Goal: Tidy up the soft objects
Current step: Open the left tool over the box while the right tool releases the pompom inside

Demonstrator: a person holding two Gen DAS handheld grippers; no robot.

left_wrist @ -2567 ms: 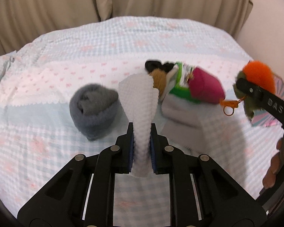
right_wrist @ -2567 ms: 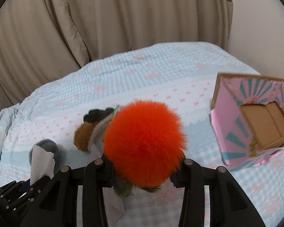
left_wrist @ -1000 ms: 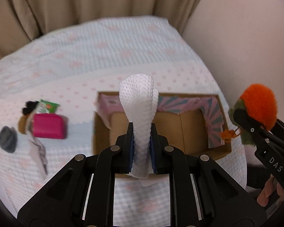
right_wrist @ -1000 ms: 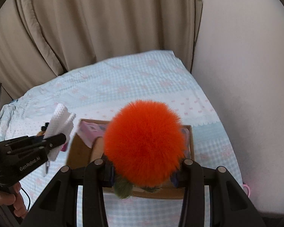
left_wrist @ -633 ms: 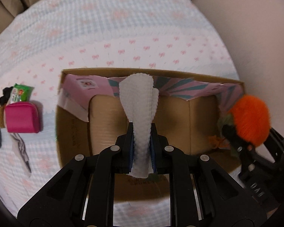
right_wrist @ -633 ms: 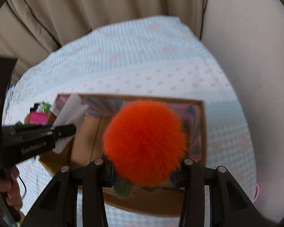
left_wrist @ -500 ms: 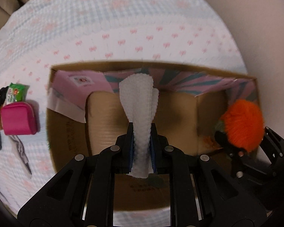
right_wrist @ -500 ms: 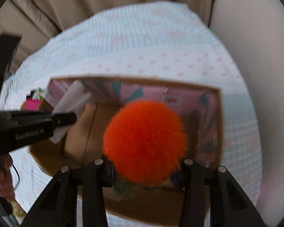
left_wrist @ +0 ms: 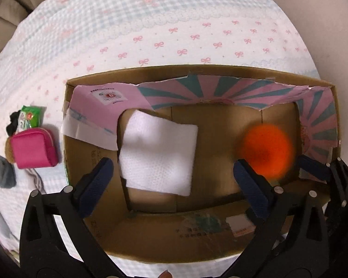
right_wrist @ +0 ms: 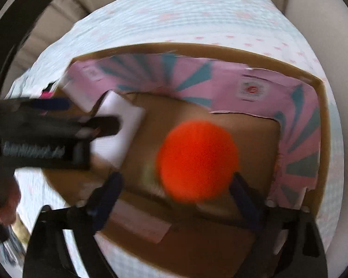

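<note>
As both claws spring apart, white cloth (left_wrist: 159, 154) and orange pompom (right_wrist: 197, 159) drop ahead of left gripper (left_wrist: 174, 176) and right gripper (right_wrist: 176, 190) into the box (left_wrist: 197, 243): two stowed!

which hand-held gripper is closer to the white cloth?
Left. The left hand-held gripper is open right over the white cloth; the right hand-held gripper is open farther right, by the orange pom-pom.

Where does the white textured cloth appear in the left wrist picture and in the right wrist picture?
Left wrist view: the white textured cloth is left of centre, over the floor of the open cardboard box.
Right wrist view: the cloth is at centre left, partly hidden by the left gripper.
Shared landmark: the fluffy orange pom-pom, right of the cloth in both views.
</note>
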